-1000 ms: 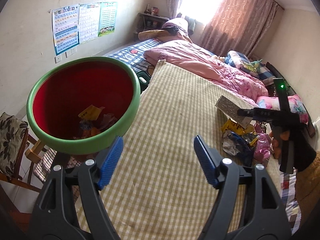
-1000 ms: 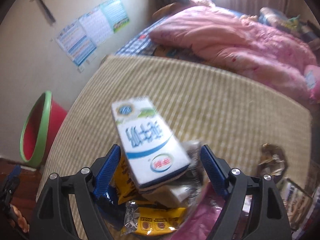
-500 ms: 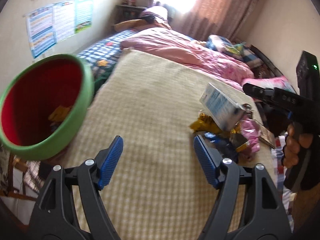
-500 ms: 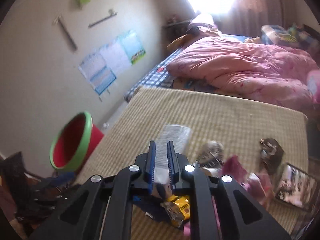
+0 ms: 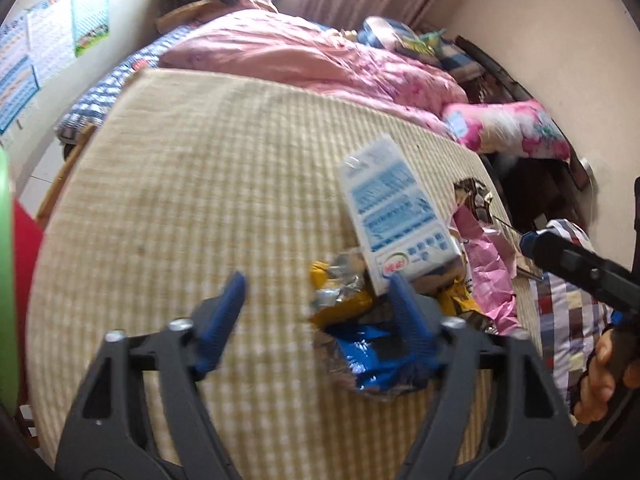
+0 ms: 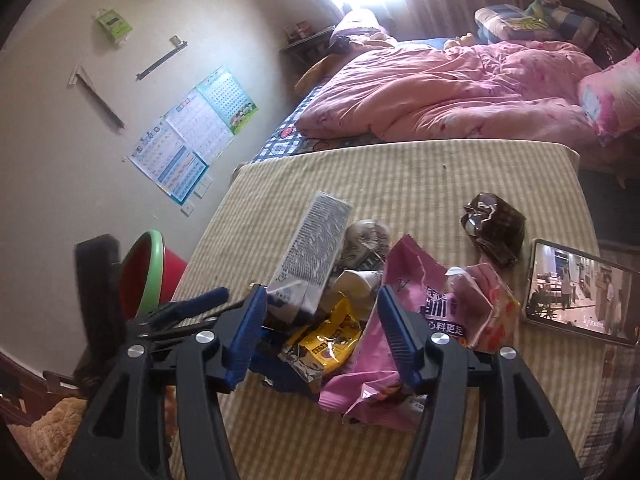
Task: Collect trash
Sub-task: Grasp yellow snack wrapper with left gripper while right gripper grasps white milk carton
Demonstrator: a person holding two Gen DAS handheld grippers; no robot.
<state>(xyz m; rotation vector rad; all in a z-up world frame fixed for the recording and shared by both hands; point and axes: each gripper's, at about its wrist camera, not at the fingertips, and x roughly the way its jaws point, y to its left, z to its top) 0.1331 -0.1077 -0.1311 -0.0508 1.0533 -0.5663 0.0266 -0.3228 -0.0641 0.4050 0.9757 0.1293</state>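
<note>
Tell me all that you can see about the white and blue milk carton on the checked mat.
The milk carton is a tall rectangular box, apparently coated paperboard, white with blue printed panels and a red and green logo near its lower end. One side carries dense small grey print. It seems intact. It lies tilted, its lower end propped on the pile of crumpled wrappers, its upper end over the checked mat. No gripper holds it.

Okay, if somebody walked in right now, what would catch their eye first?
Probably the heap of crumpled snack wrappers on the checked straw mat, with a white and blue milk carton propped on top. Behind it, a rumpled pink quilt covers the bed, and a red bin with a green rim stands off the mat's left edge.
</note>
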